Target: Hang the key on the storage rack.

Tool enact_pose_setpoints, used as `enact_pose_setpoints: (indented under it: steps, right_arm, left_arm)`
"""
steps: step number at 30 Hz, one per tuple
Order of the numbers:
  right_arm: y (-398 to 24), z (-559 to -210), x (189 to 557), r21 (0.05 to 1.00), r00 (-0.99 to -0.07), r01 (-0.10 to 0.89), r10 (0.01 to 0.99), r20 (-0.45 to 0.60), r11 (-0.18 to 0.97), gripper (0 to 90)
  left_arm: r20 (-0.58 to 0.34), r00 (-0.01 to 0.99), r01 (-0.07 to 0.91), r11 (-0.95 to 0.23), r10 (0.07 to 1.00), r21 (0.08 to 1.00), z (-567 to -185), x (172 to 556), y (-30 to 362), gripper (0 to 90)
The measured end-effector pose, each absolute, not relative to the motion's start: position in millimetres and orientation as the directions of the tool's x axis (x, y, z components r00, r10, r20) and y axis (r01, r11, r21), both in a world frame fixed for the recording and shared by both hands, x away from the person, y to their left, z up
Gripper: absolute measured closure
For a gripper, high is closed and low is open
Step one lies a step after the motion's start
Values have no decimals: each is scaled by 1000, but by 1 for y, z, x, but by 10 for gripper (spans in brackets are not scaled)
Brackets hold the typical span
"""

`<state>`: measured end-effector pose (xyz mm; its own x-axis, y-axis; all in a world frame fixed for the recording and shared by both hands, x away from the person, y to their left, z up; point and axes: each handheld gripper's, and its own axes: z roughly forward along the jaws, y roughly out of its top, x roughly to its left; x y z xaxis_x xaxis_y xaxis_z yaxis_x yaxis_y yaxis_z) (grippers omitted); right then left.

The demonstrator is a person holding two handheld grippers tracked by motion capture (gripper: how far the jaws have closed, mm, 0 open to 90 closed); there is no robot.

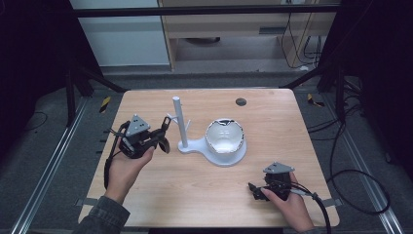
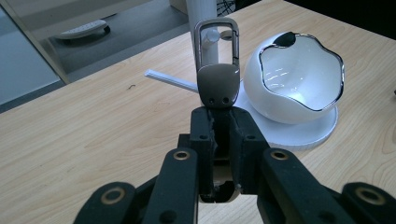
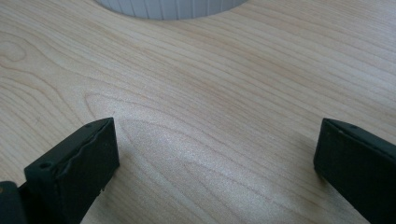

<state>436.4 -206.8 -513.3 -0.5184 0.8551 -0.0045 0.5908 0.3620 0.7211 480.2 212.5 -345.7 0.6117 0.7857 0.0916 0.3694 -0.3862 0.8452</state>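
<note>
Two jaws of my left gripper (image 2: 219,140) clamp brown keychain clasp (image 2: 217,70) by its base; ring end sticks out past tips, toward white stand (image 2: 299,135). My right gripper (image 3: 215,163) jaws wide, holding nothing, over bare table (image 3: 196,84).

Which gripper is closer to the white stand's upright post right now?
Left. The left gripper, shut on a key clip, sits just beside the post, on its left in the high view. The right gripper rests open near the table's front edge, well away.
</note>
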Motion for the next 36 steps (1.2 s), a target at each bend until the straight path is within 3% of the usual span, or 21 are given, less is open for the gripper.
enact_pose_setpoints:
  steps: [36]
  right_arm:
    - [-207,-513,437,721,-520,589,854,-5,364,5]
  left_arm:
    - [56,583,399,-345,811,850,-365,505,194,802]
